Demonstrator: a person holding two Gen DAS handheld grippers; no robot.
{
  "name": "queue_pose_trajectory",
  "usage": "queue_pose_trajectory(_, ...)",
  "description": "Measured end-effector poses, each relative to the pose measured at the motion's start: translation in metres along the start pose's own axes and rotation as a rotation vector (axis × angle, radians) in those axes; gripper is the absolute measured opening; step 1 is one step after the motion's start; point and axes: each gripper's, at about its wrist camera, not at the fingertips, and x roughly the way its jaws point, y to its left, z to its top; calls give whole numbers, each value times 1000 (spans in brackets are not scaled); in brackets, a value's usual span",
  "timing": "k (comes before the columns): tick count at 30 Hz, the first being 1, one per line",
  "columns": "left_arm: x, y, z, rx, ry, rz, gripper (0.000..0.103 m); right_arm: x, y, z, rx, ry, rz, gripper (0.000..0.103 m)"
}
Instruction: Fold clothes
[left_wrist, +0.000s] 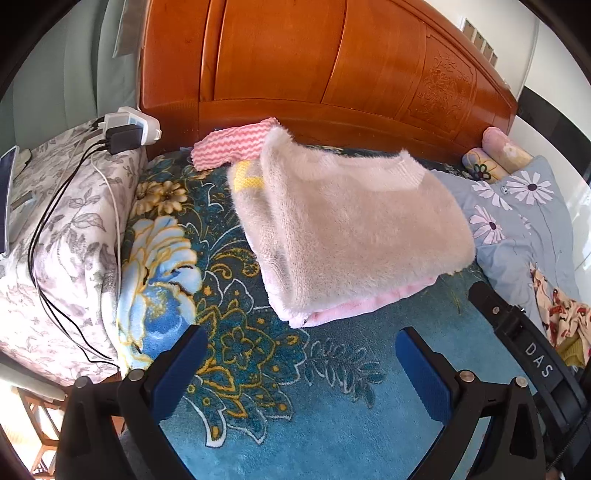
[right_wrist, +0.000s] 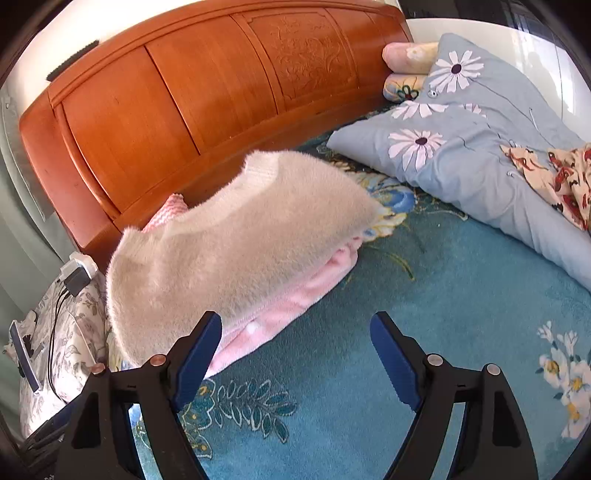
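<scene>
A folded beige fuzzy sweater (left_wrist: 343, 225) lies on top of a folded pink garment (left_wrist: 369, 301) on the teal floral blanket (left_wrist: 332, 406), near the wooden headboard. In the left wrist view my left gripper (left_wrist: 301, 339) stands open just in front of the pile, nothing between its blue pads. The right wrist view shows the same sweater (right_wrist: 236, 251) over the pink garment (right_wrist: 288, 306). My right gripper (right_wrist: 295, 332) is open too, its left pad close beside the pile's near edge and not pressing on it. The right gripper's black body (left_wrist: 524, 339) shows at the right.
Behind the pile lies a pink-and-white zigzag cloth (left_wrist: 229, 142). A floral-covered bedside stand (left_wrist: 62, 229) carries a power strip and cables at the left. A grey daisy pillow (right_wrist: 461, 147) with a red-patterned garment (right_wrist: 554, 177) lies to the right. The headboard (left_wrist: 314, 62) bounds the far side.
</scene>
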Motion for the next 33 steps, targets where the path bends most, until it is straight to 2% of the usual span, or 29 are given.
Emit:
queue_pose_trajectory(5,3,-8,-1,32,-27,63,103,-1,4,4,-41,-45,-20,85)
queue_pose_trajectory(7,5,-9,-3,35,-22,71,103,0,6,5,-61,-52,-20,95)
queue_pose_trajectory(14,11,-7,-6,2,-7,56,103,1,9,8,-122,-91,-64,98)
queue_pose_trajectory(19,13,-10,-9,20,-12,99,103,0,7,10,-139,-114,-81,101)
queue_pose_trajectory(24,10,-10,-9,27,-32,129,103,-6,6,11,-160,-212,-90,101)
queue_pose_trajectory(27,12,-9,-9,23,-25,141,103,6,17,10,-266,-193,-97,101)
queue_pose_trajectory(33,18,-3,-12,-27,-18,178,103,14,14,1,-260,-171,-84,102)
